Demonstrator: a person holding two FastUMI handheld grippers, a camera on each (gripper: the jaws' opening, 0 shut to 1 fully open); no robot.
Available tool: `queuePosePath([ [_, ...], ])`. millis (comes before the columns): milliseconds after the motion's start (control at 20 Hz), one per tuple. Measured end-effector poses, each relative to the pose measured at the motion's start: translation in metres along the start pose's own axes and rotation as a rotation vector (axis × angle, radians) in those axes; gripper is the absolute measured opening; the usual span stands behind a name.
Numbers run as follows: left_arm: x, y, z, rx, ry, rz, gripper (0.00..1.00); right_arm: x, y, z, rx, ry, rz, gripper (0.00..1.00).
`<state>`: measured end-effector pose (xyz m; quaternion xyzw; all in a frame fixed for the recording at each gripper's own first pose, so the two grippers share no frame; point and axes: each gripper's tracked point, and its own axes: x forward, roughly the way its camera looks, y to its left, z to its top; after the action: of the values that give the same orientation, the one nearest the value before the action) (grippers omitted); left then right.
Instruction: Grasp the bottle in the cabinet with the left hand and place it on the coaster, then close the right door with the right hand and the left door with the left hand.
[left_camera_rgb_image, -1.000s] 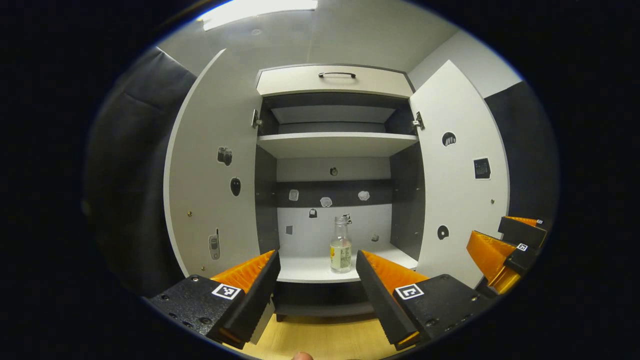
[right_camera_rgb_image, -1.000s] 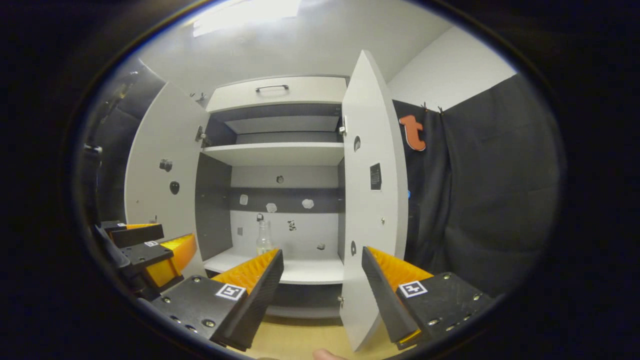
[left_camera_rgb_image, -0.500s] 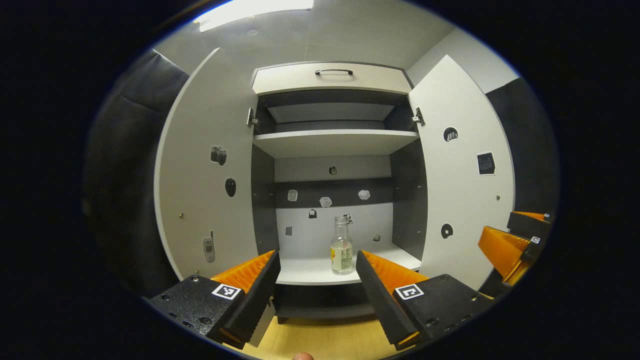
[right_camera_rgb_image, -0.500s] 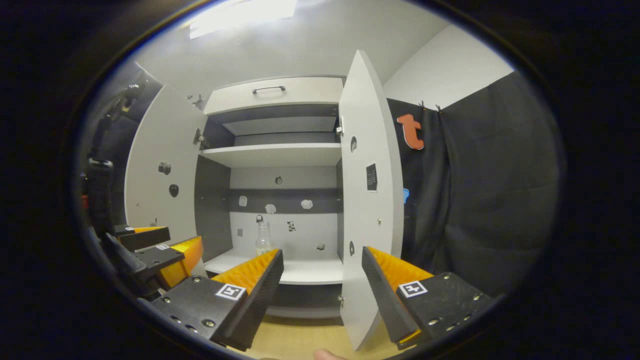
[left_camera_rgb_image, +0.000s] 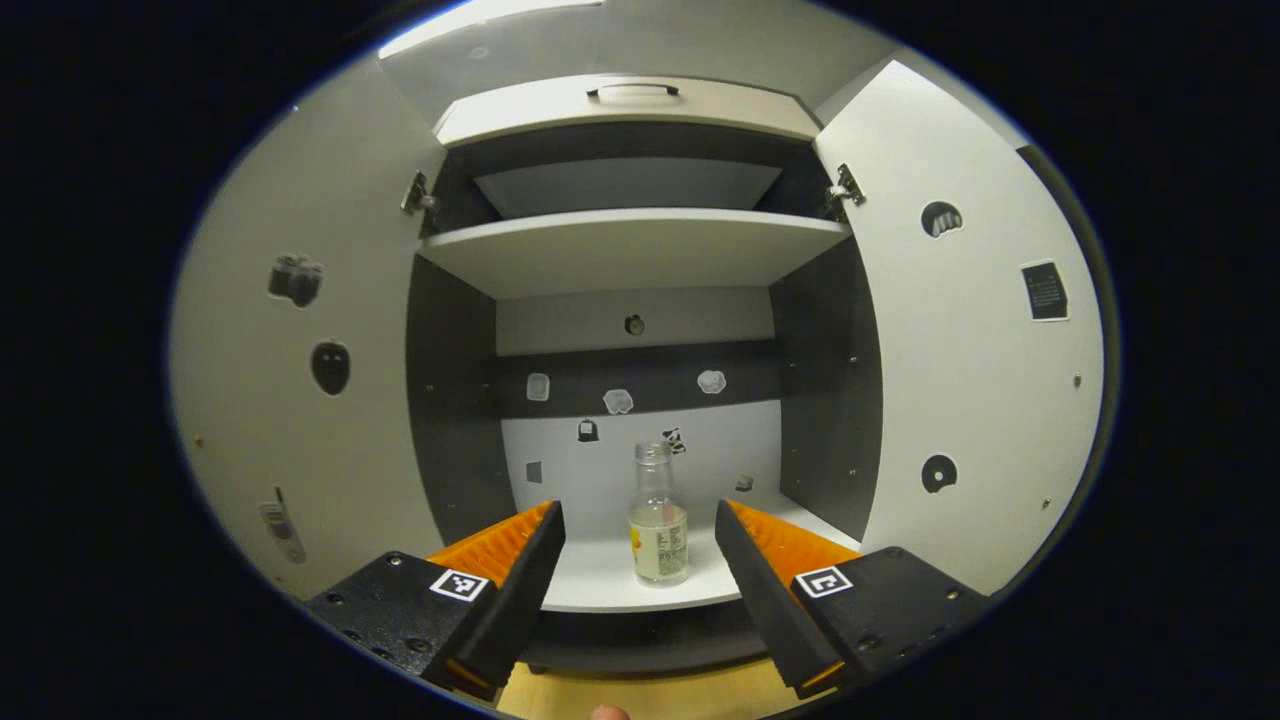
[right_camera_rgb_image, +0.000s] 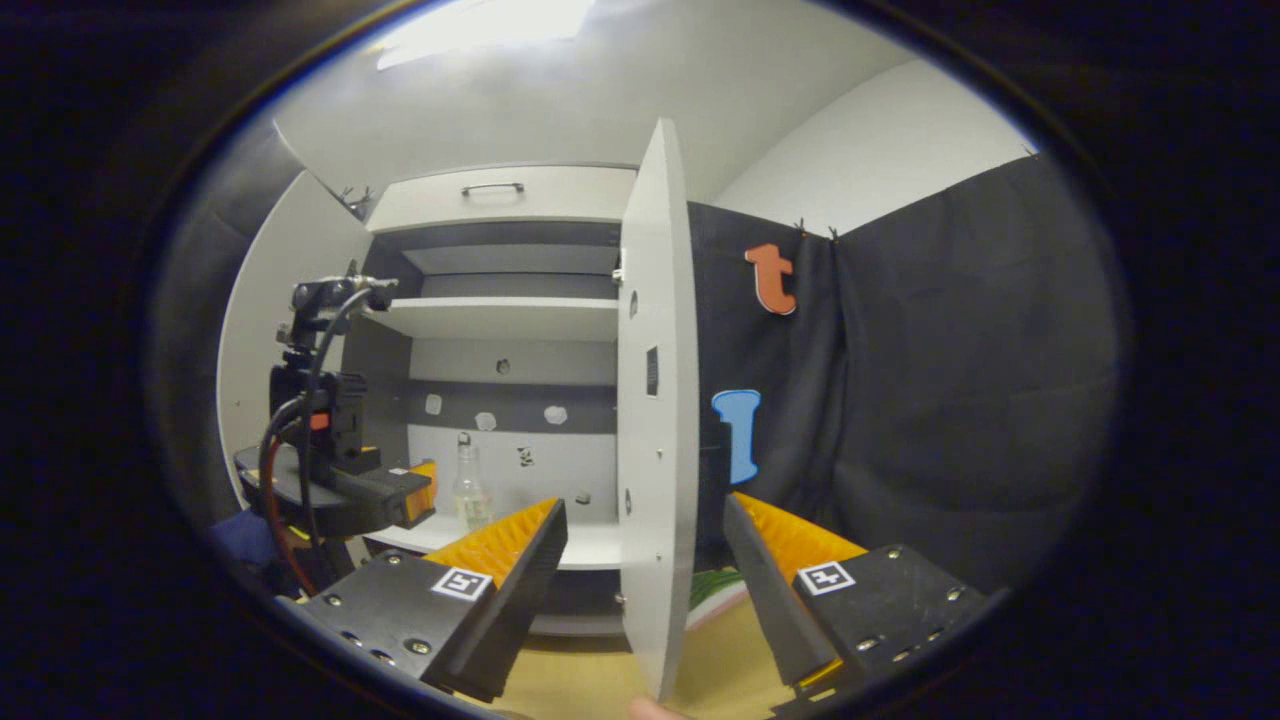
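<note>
Left gripper view: left tongs (left_camera_rgb_image: 632, 560) spread wide, empty, short of bottle (left_camera_rgb_image: 658, 530) upright on lower cabinet shelf (left_camera_rgb_image: 600, 585), both doors open. Right gripper view: right tongs (right_camera_rgb_image: 645, 560) wide apart, empty, straddling right door (right_camera_rgb_image: 655, 400) edge without touching; bottle (right_camera_rgb_image: 470, 490) behind.

Left gripper view faces cabinet (left_camera_rgb_image: 640, 250) interior, close; right gripper view farther back, rightward; both share shelves.

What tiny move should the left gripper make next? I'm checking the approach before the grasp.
Probably ease the left gripper straight forward. The bottle stands upright on the lower shelf, centred ahead of its open, apart fingers, which have not reached it yet.
</note>
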<state>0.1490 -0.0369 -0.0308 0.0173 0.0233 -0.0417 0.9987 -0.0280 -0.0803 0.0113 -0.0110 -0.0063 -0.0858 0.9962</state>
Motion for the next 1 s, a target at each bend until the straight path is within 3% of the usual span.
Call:
queuePosePath([
  [500,0.106,-0.012,-0.050,-0.033,0.114,0.001,0.95,-0.001,-0.081,-0.010,-0.061,0.030,-0.241,0.95],
  [1000,0.155,-0.007,-0.081,-0.067,0.194,0.005,0.93,0.008,-0.084,-0.025,-0.071,0.065,-0.288,0.93],
])
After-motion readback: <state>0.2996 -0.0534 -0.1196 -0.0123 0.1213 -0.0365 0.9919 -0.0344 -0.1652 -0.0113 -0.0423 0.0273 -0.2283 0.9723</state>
